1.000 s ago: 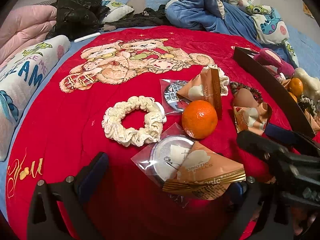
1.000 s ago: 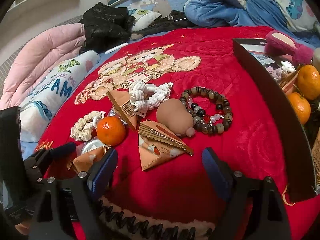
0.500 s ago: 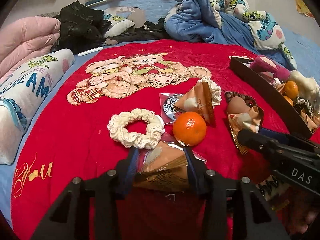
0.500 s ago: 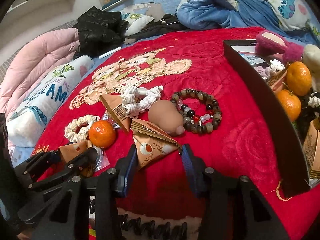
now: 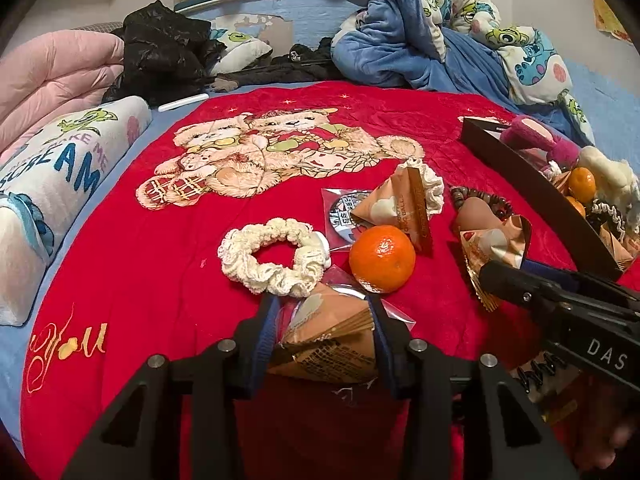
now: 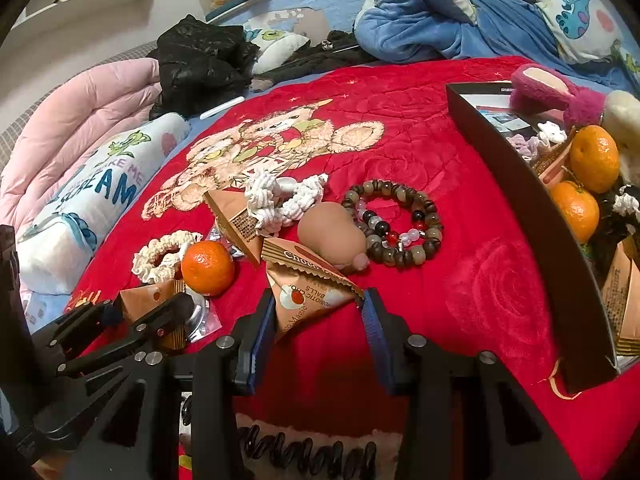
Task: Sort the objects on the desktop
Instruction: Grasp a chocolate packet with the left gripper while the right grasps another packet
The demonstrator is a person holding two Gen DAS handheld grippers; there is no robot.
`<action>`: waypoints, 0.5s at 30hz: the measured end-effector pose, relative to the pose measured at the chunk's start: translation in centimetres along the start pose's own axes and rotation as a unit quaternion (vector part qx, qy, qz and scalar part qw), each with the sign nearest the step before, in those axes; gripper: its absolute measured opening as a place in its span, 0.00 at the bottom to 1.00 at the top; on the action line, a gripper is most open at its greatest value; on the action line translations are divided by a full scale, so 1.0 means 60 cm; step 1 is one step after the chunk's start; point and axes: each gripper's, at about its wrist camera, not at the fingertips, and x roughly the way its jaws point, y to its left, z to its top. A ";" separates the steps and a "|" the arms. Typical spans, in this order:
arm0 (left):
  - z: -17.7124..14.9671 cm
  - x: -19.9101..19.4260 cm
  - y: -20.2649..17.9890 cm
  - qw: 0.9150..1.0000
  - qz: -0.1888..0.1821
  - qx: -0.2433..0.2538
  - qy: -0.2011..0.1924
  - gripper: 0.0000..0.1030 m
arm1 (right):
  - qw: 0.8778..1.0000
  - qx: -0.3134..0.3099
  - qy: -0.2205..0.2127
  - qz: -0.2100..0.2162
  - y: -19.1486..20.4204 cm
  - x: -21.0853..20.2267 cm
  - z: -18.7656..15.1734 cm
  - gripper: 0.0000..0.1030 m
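Observation:
My left gripper [image 5: 322, 322] is shut on a tan triangular snack packet [image 5: 328, 340], held just above the red blanket. My right gripper [image 6: 318, 314] is shut on another tan triangular snack packet [image 6: 308, 292]. On the blanket lie a mandarin [image 5: 382, 258], a cream scrunchie [image 5: 276, 256], a third snack packet [image 5: 396, 206], a bagged pin badge [image 5: 344, 214], a bead bracelet [image 6: 394, 224], a tan rubber toy [image 6: 332, 236] and a white knotted rope [image 6: 280, 200]. The right gripper also shows in the left wrist view [image 5: 496, 276].
A black box [image 6: 520, 184] at the right holds mandarins [image 6: 594, 158], snack packets and plush toys. A second bagged badge [image 6: 196, 318] lies under the left gripper. Pillows, a pink quilt, a black jacket and blue bedding ring the blanket.
Both grippers went from open to shut, each closing on a snack packet. The left one has lifted its packet off the badge bag, and both views have pulled back and up.

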 end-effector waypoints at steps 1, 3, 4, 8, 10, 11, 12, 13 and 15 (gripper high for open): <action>0.000 0.000 0.001 1.000 -0.001 -0.001 0.000 0.43 | 1.000 -0.001 0.000 0.001 0.000 -0.001 0.000 0.40; 0.000 -0.001 0.003 1.000 -0.003 -0.005 0.000 0.43 | 1.000 -0.004 -0.002 0.004 0.002 -0.004 -0.001 0.40; 0.000 -0.002 0.005 1.000 -0.005 -0.008 0.000 0.43 | 1.000 -0.005 -0.003 0.003 0.002 -0.005 -0.001 0.40; 0.000 -0.004 0.012 1.000 -0.014 -0.021 0.002 0.43 | 1.000 -0.004 -0.008 0.003 0.002 -0.010 0.000 0.40; 0.000 -0.005 0.014 1.000 -0.014 -0.025 0.001 0.43 | 1.000 -0.003 -0.011 0.002 0.002 -0.013 0.000 0.40; 0.001 -0.007 0.015 1.000 -0.014 -0.026 0.000 0.43 | 1.000 -0.003 -0.012 0.002 0.002 -0.014 -0.001 0.40; 0.001 -0.008 0.015 1.000 -0.014 -0.027 -0.001 0.43 | 1.000 -0.003 -0.014 0.003 0.003 -0.016 0.000 0.40; 0.001 -0.009 0.016 0.999 -0.014 -0.028 -0.002 0.43 | 1.000 -0.004 -0.015 0.004 0.003 -0.018 0.000 0.40; 0.002 -0.011 0.017 0.999 -0.015 -0.030 -0.005 0.42 | 1.000 -0.004 -0.018 0.004 0.004 -0.021 0.001 0.40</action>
